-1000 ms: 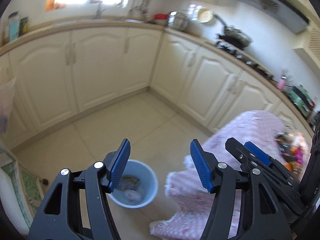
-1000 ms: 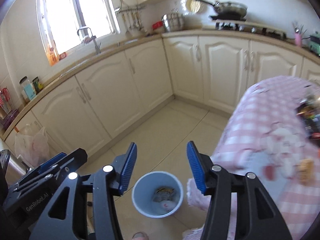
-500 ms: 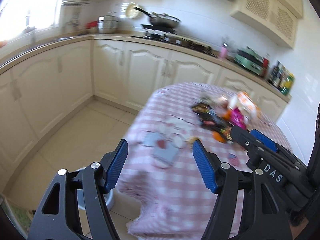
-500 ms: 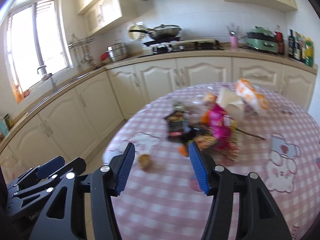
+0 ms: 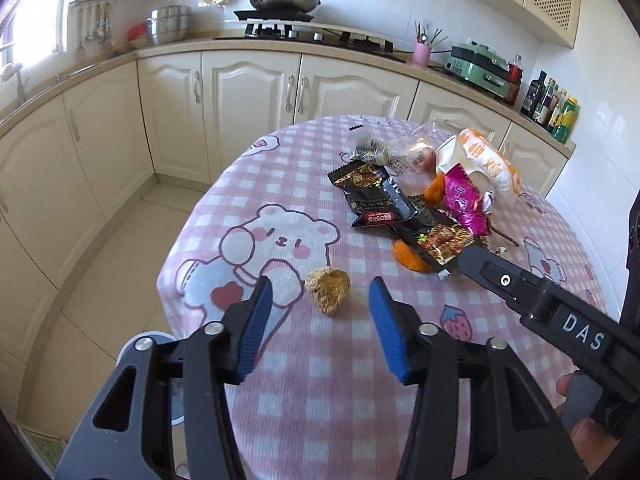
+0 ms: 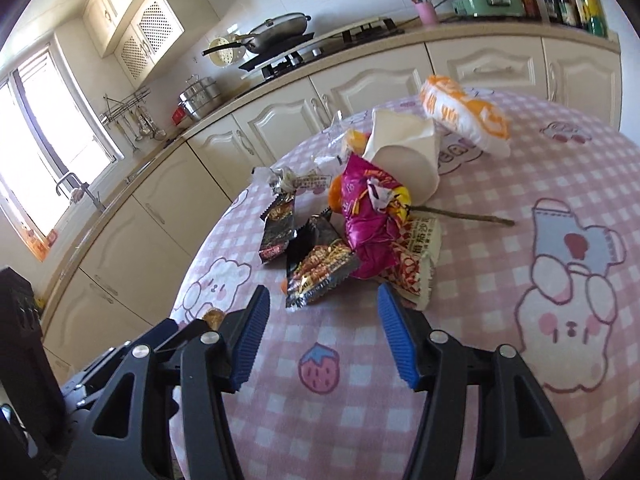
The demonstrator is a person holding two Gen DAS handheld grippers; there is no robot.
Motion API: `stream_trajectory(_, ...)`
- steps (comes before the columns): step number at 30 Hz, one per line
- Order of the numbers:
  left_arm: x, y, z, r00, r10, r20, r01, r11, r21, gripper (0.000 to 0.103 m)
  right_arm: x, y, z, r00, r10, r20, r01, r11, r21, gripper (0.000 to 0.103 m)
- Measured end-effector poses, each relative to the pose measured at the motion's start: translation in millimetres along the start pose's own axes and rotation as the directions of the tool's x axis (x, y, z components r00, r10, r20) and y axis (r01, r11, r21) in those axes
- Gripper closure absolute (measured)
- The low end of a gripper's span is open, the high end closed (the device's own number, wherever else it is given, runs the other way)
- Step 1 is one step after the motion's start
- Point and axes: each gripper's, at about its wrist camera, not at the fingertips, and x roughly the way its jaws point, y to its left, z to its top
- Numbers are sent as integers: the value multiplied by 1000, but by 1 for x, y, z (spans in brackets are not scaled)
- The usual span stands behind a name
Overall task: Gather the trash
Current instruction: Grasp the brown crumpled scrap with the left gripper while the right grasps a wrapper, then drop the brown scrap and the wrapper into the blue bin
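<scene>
Now a brown crumpled scrap (image 5: 328, 290) lies on the pink checked counter (image 5: 280, 184), just ahead of the left tongs (image 5: 320, 322), whose jaws have just been closing yet stand spread with nothing between them. Farther off, wrappers (image 6: 320, 270) lie heaped before the right tongs (image 6: 322, 326), likewise spread and empty.

Round tabletop (image 5: 360, 420) in front of the cabinet run (image 5: 248, 92). Trash pile (image 5: 424, 200) sits on the far-right part of the tabletop. One crumpled scrap (image 5: 328, 290) lies apart from the pile, nearer, left of it. Left claw (image 5: 320, 320) is above the near edge, the scrap just ahead between its fingers, not touching. Right claw (image 6: 322, 330) is to its right, a snack wrapper (image 6: 320, 276) just ahead. Bin (image 5: 150, 344) on the floor, left of the tabletop.
</scene>
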Motion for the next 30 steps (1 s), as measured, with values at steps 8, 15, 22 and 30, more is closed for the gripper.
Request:
stream_trajectory(8, 23, 1, 3, 998, -41, -43, 41, 999, 8, 82, 31, -3, 13, 998, 30, -56, -26, 998, 61, 51)
stream_trajectory(15, 14, 6, 6, 997, -71, -4, 71, 997, -17, 83, 32, 5, 18, 999, 36, -39, -35, 999, 29, 93)
stream_trajectory(22, -14, 19, 9, 993, -103, 64, 106, 993, -55, 83, 4, 27, 19, 998, 16, 62, -13, 998, -58, 99)
stream_trajectory(30, -45, 41, 7, 986, -105, 128, 118, 988, -101, 83, -39, 51, 18, 984, 31, 176, -8, 992, -128, 99)
